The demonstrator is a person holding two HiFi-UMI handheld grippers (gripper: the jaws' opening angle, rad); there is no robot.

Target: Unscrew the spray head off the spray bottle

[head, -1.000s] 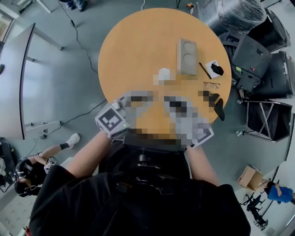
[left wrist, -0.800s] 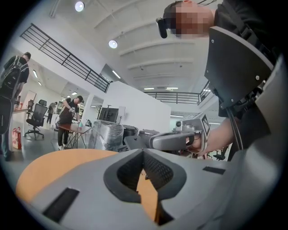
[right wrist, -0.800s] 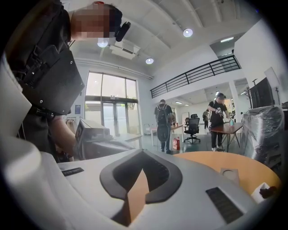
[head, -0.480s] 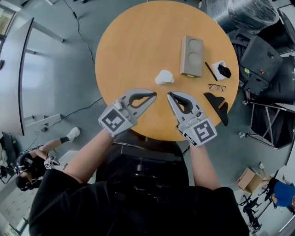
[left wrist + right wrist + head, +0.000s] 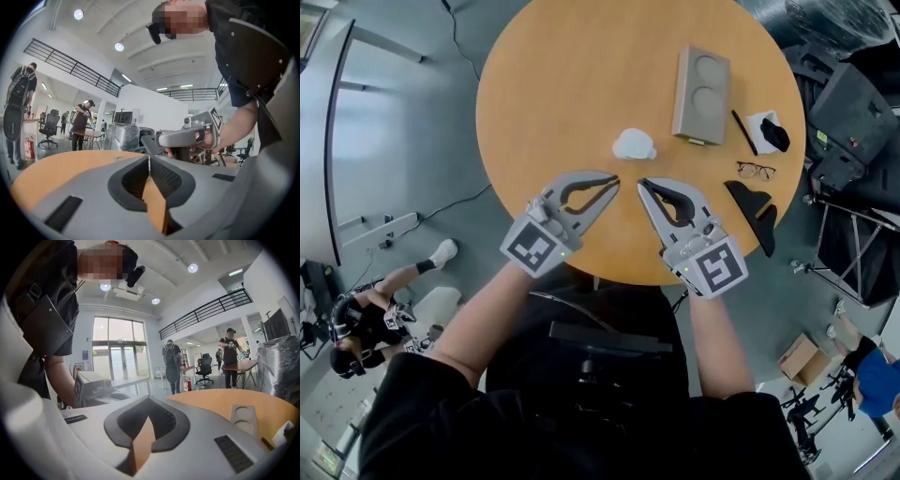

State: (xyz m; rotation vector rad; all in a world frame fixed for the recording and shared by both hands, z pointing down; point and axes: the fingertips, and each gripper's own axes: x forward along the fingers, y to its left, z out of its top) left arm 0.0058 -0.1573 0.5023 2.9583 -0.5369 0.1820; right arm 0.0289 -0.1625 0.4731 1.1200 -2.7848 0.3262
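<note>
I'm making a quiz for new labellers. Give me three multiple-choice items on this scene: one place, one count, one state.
1. Where is the white object relative to the left gripper and right gripper? A: on the table beyond their tips; B: behind them; C: on a chair.
2. Round hollows in the grey tray? A: one; B: two; C: four.
3. The grippers' fingers? A: wide open; B: shut, empty; C: shut on a cloth.
A: it lies ahead of both tips. B: two circles show. B: fingers meet, nothing between.
</note>
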